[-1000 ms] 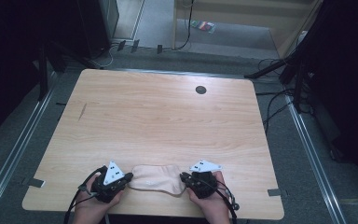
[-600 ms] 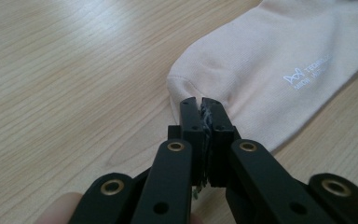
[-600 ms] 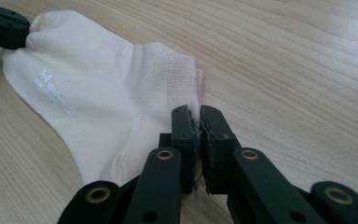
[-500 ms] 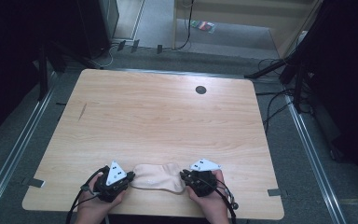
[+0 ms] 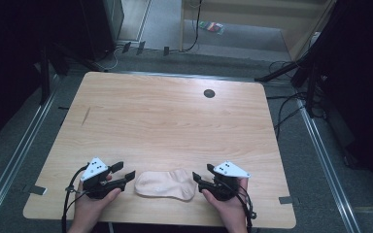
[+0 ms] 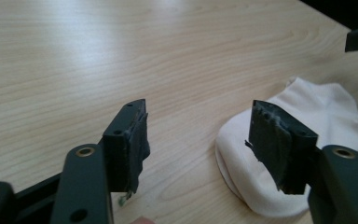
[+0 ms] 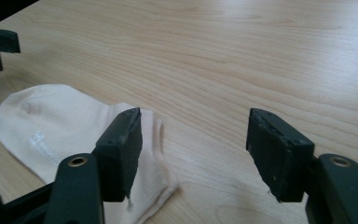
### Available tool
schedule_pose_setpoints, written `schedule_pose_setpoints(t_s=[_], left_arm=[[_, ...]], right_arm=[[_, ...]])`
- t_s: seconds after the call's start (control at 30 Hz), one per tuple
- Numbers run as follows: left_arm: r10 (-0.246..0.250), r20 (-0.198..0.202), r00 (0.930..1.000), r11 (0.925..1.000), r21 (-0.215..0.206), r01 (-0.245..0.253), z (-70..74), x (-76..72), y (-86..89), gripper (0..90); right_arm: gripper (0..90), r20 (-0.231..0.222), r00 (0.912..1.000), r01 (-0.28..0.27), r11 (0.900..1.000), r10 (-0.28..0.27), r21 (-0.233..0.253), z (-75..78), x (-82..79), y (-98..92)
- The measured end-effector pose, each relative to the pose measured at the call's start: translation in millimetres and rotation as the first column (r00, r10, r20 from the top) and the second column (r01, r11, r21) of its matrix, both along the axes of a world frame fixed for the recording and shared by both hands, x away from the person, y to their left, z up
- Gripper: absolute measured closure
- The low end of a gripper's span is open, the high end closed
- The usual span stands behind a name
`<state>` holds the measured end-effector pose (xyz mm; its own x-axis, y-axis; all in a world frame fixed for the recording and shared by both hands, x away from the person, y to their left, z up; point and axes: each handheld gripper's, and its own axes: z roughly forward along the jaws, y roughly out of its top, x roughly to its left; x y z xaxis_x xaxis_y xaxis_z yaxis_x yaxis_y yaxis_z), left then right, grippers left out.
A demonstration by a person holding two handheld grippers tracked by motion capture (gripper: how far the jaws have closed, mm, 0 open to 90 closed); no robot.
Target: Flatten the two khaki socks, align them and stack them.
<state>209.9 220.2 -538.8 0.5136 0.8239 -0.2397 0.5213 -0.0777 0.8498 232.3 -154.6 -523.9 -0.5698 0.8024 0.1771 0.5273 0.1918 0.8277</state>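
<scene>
- High view: a pale sock (image 5: 165,184) lies flat near the bottom edge of the wooden table (image 5: 175,121), just below centre frame. The left gripper (image 5: 124,174) sits at its left end and the right gripper (image 5: 197,176) at its right end, each held in a hand, both with jaws spread and holding nothing.
- Left gripper view: the jaws stand wide apart; the sock (image 6: 307,121) fills the lower right, one rounded end partly behind the right-hand jaw.
- Right gripper view: jaws released; the sock (image 7: 51,126) spreads across the lower left, its edge behind the left-hand jaw.
- Progress, as I judge it: no grasp is made yet; pinching both ends and any folding or moving are left.
</scene>
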Motion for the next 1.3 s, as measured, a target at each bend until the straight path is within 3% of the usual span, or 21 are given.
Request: schedule_pose_setpoints(t_s=[0.17,0.2,0.23,0.27,0.3,0.37,0.4,0.47,0.53,0.6,0.73,0.9,1.0,1.1,1.13,1.17,1.2,1.3], left_arm=[[0.02,0.014,0.9997,0.9997,-0.016,-0.02,1.7,0.6,5.6,34.2],[0.02,0.019,0.9996,0.9995,-0.023,-0.02,2.6,0.0,6.5,35.7],[0.02,0.019,0.9996,0.9995,-0.023,-0.02,2.6,0.0,6.5,38.0],[0.003,0.022,0.9998,0.9991,-0.042,-0.002,3.7,-1.2,6.7,38.0],[-0.019,0.023,0.9995,0.9984,-0.054,0.02,4.5,-2.2,6.6,46.2],[-0.106,0.016,0.9943,0.9919,-0.069,0.107,5.9,-4.3,2.5,63.6],[-0.136,0.012,0.9906,0.9888,-0.06,0.137,5.7,-5.6,-1.9,73.3],[-0.191,-0.017,0.9815,0.9815,-0.024,0.19,3.0,-7.4,-13.7,76.0],[-0.217,-0.06,0.9743,0.9754,0.025,0.219,-1.4,-7.3,-24.1,80.1],[-0.234,-0.094,0.9676,0.9686,0.062,0.241,-5.5,-6.4,-30.8,82.4],[-0.227,-0.125,0.9658,0.9645,0.108,0.241,-11.5,-4.5,-35.9,83.8],[-0.222,-0.122,0.9673,0.9633,0.125,0.237,-12.8,-4.6,-35.9,85.7],[-0.23,-0.118,0.966,0.9631,0.115,0.243,-13.1,-4.6,-35.4,81.9],[-0.239,-0.105,0.9654,0.9658,0.078,0.247,-11.5,-3.6,-32.6,74.8],[-0.237,-0.089,0.9674,0.9688,0.053,0.242,-9.8,-3.3,-30.1,66.6],[-0.231,-0.077,0.9698,0.9712,0.04,0.235,-8.6,-3.1,-28.4,66.6],[-0.208,-0.052,0.9768,0.9775,0.027,0.209,-6.3,-2.7,-24.9,61.6],[-0.158,-0.009,0.9874,0.9874,-0.009,0.158,-1.5,-1.0,-15.5,45.4]], right_arm=[[39.6,-0.001,1.0,0.001,1.0,-0.001,-0.005,-0.5,0.0,-1.3],[47.4,0.004,1.0,0.0,1.0,0.0,0.0,-0.2,-0.7,-1.8],[47.4,0.004,1.0,0.0,1.0,0.0,0.0,-0.2,-0.7,-1.8],[53.9,0.003,1.0,0.0,1.0,0.0,0.007,0.0,-1.2,-1.8],[63.5,-0.001,1.0,-0.007,1.0,0.007,0.018,0.3,-2.1,-2.3],[71.8,-0.023,0.9996,-0.018,0.999,0.019,0.05,-0.3,-3.4,-1.5],[73.8,-0.051,0.9974,-0.048,0.997,0.051,0.064,-3.0,-4.7,2.4],[73.3,-0.066,0.996,-0.057,0.997,0.06,0.055,-4.9,-5.0,5.4],[70.4,-0.082,0.9939,-0.07,0.997,0.073,0.042,-9.4,-5.5,11.9],[74.5,-0.098,0.9917,-0.081,0.996,0.083,0.026,-11.8,-5.2,15.9],[89.7,-0.113,0.9887,-0.1,0.995,0.099,-0.001,-14.2,-6.1,20.1],[90.0,-0.136,0.9889,-0.067,0.997,0.059,-0.05,-19.5,-1.9,16.2],[90.0,-0.134,0.9908,-0.028,0.997,0.019,-0.069,-18.4,-0.7,11.2],[89.3,-0.124,0.9923,-0.009,0.999,0.005,-0.037,-14.5,0.1,3.9],[85.9,-0.112,0.9936,0.004,1.0,-0.005,-0.012,-11.5,1.5,-1.7],[85.9,-0.112,0.9936,0.004,1.0,-0.005,-0.012,-11.5,1.5,-1.7],[82.6,-0.106,0.9943,0.009,1.0,-0.009,0.002,-10.7,2.3,-4.3],[65.1,-0.067,0.9969,0.043,0.999,-0.042,0.008,-7.2,4.8,-14.3]])
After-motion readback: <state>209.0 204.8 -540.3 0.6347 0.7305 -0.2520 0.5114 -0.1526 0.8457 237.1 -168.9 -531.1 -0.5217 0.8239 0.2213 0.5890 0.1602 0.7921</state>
